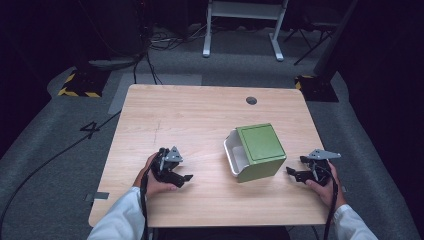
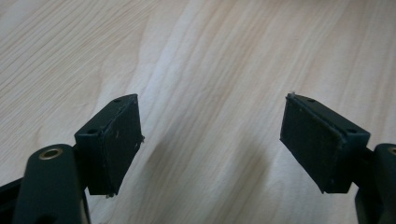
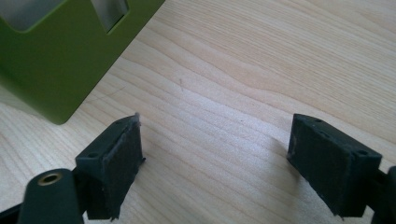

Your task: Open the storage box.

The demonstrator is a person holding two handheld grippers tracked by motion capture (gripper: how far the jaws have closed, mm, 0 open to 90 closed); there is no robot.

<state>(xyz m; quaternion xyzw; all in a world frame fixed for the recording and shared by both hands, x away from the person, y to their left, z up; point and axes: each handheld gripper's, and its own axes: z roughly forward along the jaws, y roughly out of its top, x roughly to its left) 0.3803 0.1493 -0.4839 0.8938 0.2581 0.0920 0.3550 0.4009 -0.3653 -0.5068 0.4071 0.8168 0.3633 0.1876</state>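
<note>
- Your left tongs (image 1: 186,177) sat spread apart over bare table (image 1: 200,115), nothing between them.
- Your right tongs (image 1: 291,172) were spread apart too, gripping nothing.
- The green box (image 1: 260,150) lay tipped on its side just ahead of your right tongs, not touching them, and well apart from your left.
</note>
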